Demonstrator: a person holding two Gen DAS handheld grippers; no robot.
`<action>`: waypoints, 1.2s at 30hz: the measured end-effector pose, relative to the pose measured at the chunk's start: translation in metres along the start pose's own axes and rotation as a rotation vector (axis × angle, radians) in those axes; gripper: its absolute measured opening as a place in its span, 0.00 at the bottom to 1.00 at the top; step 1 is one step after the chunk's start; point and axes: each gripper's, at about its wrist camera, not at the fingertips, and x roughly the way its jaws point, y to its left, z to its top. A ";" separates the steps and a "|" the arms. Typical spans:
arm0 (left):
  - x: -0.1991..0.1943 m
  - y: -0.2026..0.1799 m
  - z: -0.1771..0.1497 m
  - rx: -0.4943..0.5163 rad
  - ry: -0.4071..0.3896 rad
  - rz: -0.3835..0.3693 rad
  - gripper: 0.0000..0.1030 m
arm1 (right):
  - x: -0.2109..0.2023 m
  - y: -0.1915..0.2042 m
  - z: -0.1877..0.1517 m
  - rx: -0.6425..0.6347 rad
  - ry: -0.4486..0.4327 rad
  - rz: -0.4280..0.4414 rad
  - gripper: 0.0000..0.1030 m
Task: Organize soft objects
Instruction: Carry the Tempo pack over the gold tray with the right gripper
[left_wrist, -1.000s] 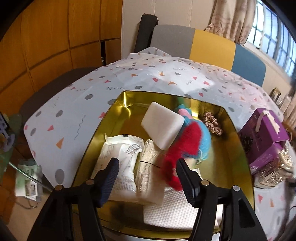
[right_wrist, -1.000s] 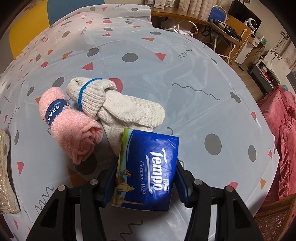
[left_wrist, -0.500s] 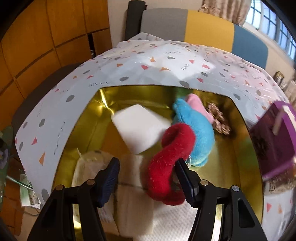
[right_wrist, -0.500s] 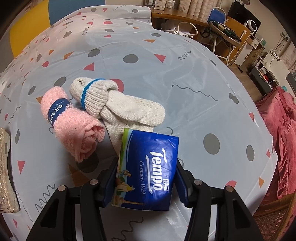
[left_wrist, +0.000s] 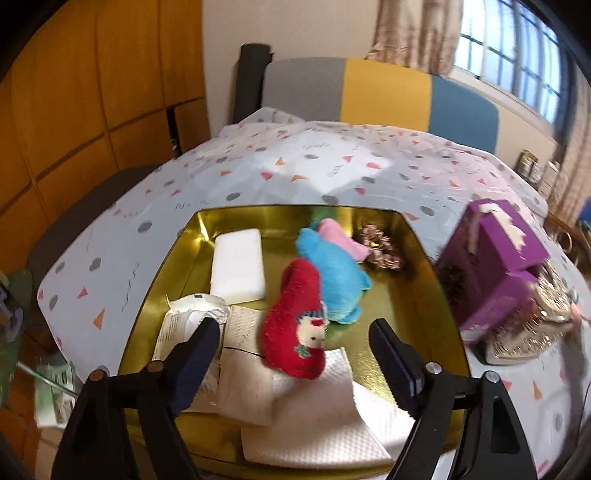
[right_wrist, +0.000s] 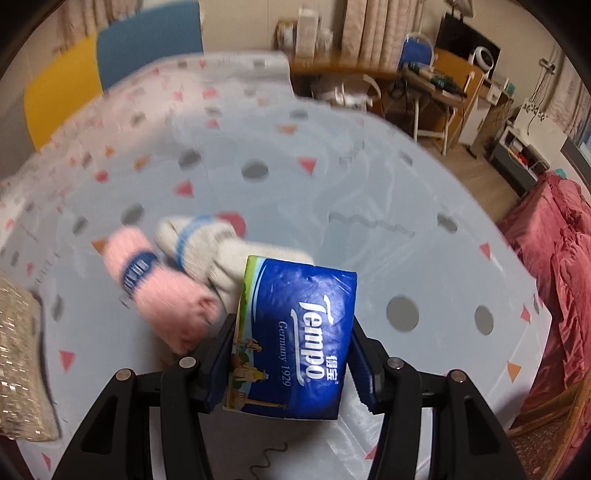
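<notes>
In the left wrist view a gold tray holds a red sock, a blue sock, a pink sock, a white sponge block, tissue packs and white paper towels. My left gripper is open above the tray's near end, with the red sock lying loose between its jaws. In the right wrist view my right gripper is shut on a blue Tempo tissue pack, held above the table. A pink rolled sock and cream socks lie behind it.
A purple gift box and a glittery bag stand right of the tray. A scrunchie lies in the tray's far right corner. A glittery bag is at the left in the right wrist view. Chairs stand beyond the table.
My left gripper has opened and let go of the red sock, which now lies in the tray. My right gripper has lifted the Tempo pack off the table.
</notes>
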 end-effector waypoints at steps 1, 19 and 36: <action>-0.002 -0.002 0.000 0.005 -0.003 -0.006 0.83 | -0.008 0.001 0.000 -0.001 -0.031 0.009 0.54; -0.014 -0.007 -0.006 0.015 -0.007 -0.039 0.88 | -0.099 0.124 -0.008 -0.259 -0.216 0.348 0.54; -0.019 0.031 -0.005 -0.059 -0.014 -0.009 0.91 | -0.188 0.226 -0.065 -0.547 -0.249 0.760 0.54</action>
